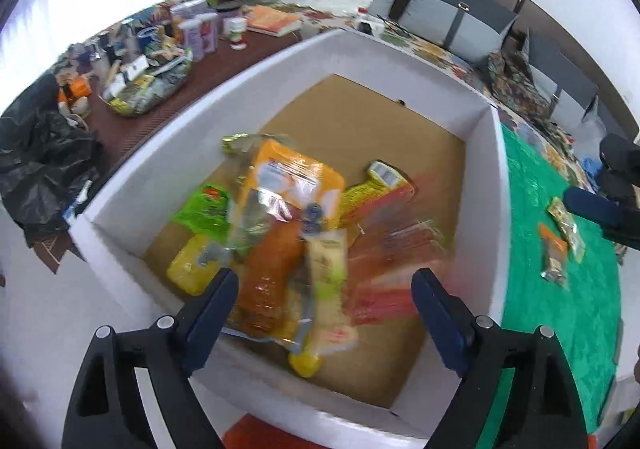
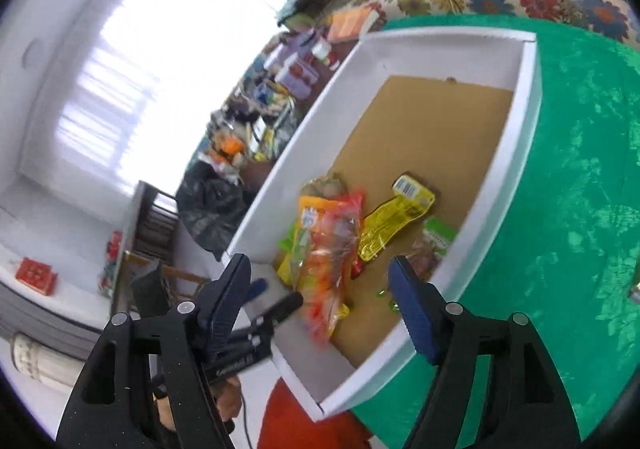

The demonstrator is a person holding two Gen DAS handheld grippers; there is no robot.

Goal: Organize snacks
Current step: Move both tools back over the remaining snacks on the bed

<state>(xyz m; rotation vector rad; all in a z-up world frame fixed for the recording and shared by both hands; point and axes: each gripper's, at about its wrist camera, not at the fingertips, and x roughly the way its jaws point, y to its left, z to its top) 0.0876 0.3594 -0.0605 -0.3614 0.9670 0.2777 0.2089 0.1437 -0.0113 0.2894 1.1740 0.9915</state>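
A white box (image 1: 492, 209) with a brown cardboard floor stands on a green cloth (image 1: 568, 329). Several snack packets lie inside. One is a blurred clear-and-orange packet (image 1: 280, 225). Others are yellow (image 1: 192, 265), green (image 1: 204, 209) and red (image 1: 392, 261). My left gripper (image 1: 324, 289) hangs open over the pile with nothing gripped. In the right wrist view my right gripper (image 2: 320, 277) is open and empty above the box's near corner (image 2: 320, 405). That view also shows the orange packet (image 2: 324, 249) and a yellow packet (image 2: 384, 233) below, and my left gripper (image 2: 278, 291) at the box's left wall.
Two or three small packets (image 1: 556, 249) lie on the green cloth right of the box, near a blue finger (image 1: 592, 205) of my right gripper. A brown table (image 1: 248, 53) with bottles and a bowl of sachets (image 1: 148, 85) is at left, beside a black bag (image 1: 40, 165).
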